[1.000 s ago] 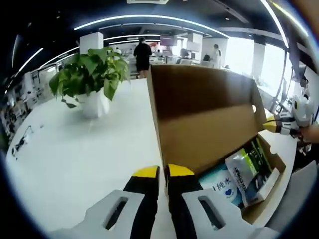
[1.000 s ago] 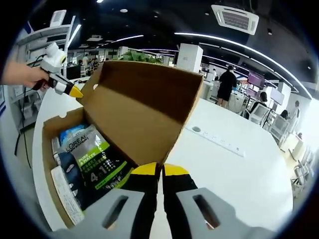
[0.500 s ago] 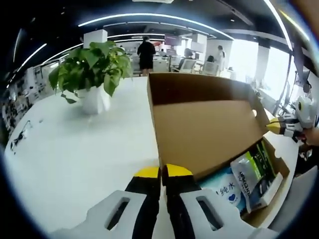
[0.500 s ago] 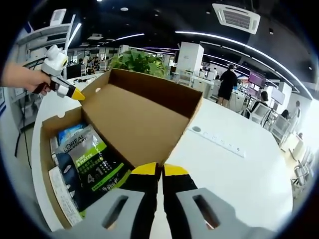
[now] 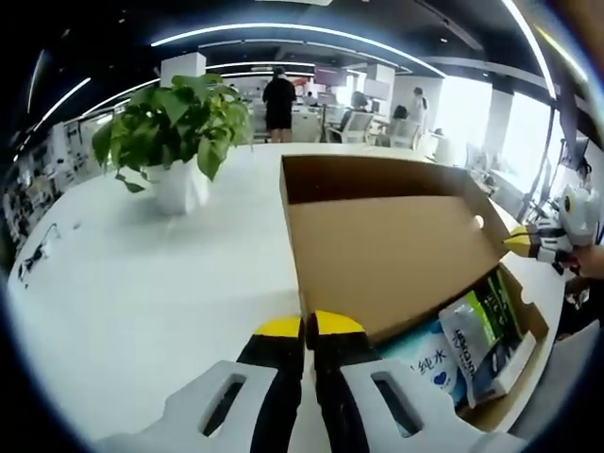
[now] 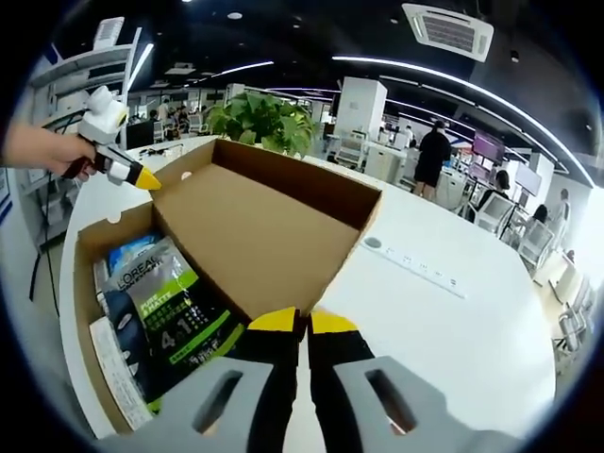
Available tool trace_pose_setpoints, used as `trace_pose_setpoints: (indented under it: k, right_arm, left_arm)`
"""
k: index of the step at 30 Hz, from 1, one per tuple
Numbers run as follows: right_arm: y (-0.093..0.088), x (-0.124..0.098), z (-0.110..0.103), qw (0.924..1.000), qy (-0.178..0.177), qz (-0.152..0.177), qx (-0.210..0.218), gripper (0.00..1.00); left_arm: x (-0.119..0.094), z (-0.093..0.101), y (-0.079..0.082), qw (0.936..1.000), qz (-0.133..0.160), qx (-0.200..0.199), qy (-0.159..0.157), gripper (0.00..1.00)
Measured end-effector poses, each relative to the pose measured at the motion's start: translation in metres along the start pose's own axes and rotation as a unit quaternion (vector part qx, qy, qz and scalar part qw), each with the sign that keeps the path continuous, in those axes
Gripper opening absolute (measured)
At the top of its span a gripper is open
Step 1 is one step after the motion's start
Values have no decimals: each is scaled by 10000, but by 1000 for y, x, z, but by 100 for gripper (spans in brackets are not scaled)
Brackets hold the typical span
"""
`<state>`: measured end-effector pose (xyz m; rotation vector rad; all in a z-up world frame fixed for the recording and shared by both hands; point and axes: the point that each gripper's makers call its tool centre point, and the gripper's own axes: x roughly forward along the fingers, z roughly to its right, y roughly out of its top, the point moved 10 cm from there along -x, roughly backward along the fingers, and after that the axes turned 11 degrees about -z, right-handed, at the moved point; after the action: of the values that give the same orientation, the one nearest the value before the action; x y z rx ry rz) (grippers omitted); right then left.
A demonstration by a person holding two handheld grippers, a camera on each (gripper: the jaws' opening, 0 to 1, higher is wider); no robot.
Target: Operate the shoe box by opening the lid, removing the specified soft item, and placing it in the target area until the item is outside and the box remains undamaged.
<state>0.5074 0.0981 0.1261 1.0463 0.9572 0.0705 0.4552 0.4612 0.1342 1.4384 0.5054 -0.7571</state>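
A brown cardboard shoe box (image 5: 530, 326) (image 6: 88, 260) stands open on a white table. Its lid (image 5: 396, 250) (image 6: 250, 236) leans far back, low over the table. My left gripper (image 5: 309, 326) is shut on one front corner of the lid; from the other side it shows as a yellow tip (image 6: 143, 177) in a person's hand. My right gripper (image 6: 303, 322) is shut on the other corner and comes in from the right (image 5: 519, 242). Inside the box lie a green and black pouch (image 5: 483, 321) (image 6: 175, 307) and a blue and white soft pack (image 5: 420, 357) (image 6: 135, 251).
A potted green plant (image 5: 175, 132) (image 6: 264, 118) stands on the table (image 5: 142, 293) (image 6: 453, 330) behind the lid. A white power strip (image 6: 415, 264) lies beside the box. A person (image 5: 278, 99) (image 6: 432, 156) stands far back among office desks.
The lid has swung from nearly upright to leaning far back and low. Both grippers keep hold of its corners. The plant now shows above the lid in the right gripper view.
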Motion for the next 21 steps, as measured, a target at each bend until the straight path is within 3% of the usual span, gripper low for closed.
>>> trace_pose_setpoints:
  k: [21]
  right_arm:
    - [2, 10, 6, 9998, 43, -125, 117, 2]
  left_arm:
    - [10, -1, 0, 10000, -64, -51, 10, 0]
